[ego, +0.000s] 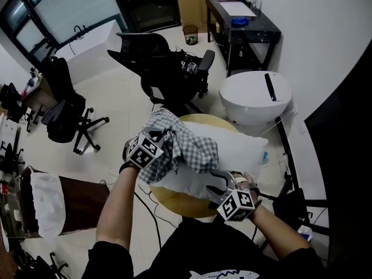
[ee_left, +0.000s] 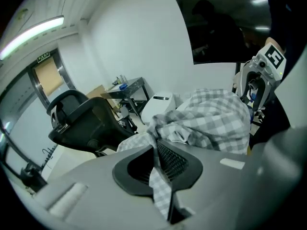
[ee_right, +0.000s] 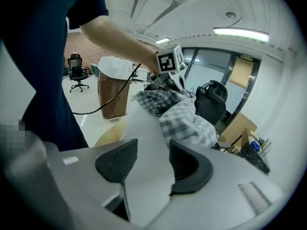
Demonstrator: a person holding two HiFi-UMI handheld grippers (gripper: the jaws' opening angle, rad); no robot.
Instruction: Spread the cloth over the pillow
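Note:
A white pillow (ego: pixel 239 148) lies on a round wooden table (ego: pixel 181 203). A grey-and-white checked cloth (ego: pixel 192 145) is bunched over the pillow's left half. My left gripper (ego: pixel 165 144) is shut on a fold of the cloth (ee_left: pixel 216 121), and the fabric runs down between its pads (ee_left: pixel 170 159). My right gripper (ego: pixel 216 182) is at the pillow's near edge, open. In the right gripper view the white pillow (ee_right: pixel 144 143) fills the gap of the right gripper (ee_right: pixel 152 153), with the cloth (ee_right: pixel 181 120) heaped beyond it.
A black office chair (ego: pixel 163 63) stands just behind the table. A white round tub (ego: pixel 256 95) is at the back right, and a black desk (ego: pixel 241 19) stands against the wall. A brown bin with a white liner (ego: pixel 49 205) is at the left.

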